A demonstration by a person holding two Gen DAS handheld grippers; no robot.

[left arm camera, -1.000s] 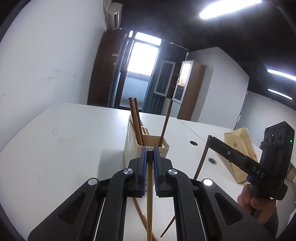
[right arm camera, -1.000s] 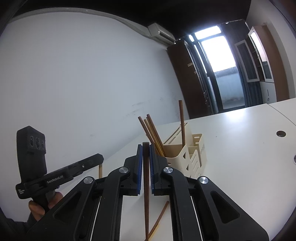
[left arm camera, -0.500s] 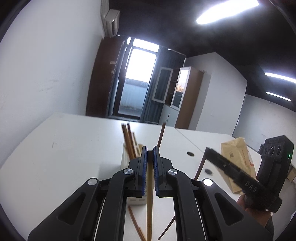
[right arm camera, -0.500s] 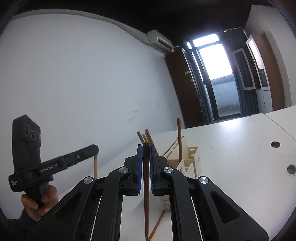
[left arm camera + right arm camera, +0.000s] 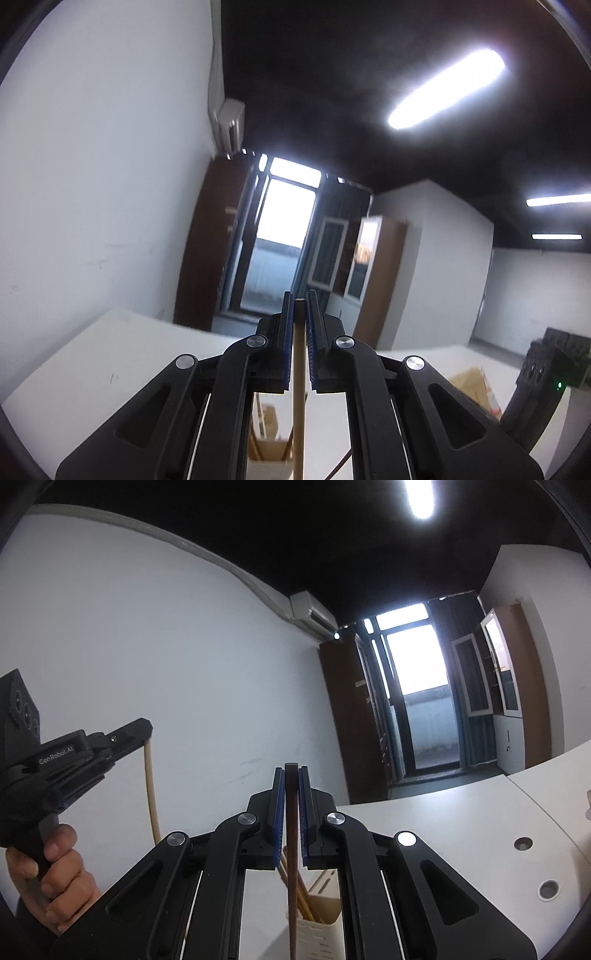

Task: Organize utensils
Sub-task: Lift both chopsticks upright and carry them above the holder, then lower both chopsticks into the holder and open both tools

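My left gripper (image 5: 300, 306) is shut on a pale wooden chopstick (image 5: 299, 387) that hangs straight down between its blue pads. My right gripper (image 5: 291, 775) is shut on a dark brown chopstick (image 5: 292, 849), also hanging upright. Both are held well above the cream utensil holder (image 5: 325, 908), which has several chopsticks (image 5: 301, 897) standing in it. In the left wrist view the holder (image 5: 266, 439) shows only through the gaps under the fingers. In the right wrist view the left gripper (image 5: 147, 734) is at the left, with the pale chopstick (image 5: 150, 786) hanging from it.
The holder stands on a white table (image 5: 443, 830) with round cable holes (image 5: 523, 843). A brown paper bag (image 5: 476, 387) lies on the table to the right. A hand (image 5: 55, 867) holds the left gripper's handle. A white wall runs along the table's left side.
Both grippers have risen with their chopsticks still clamped. The holder and table have dropped to the bottom of both views, and more wall and ceiling show.
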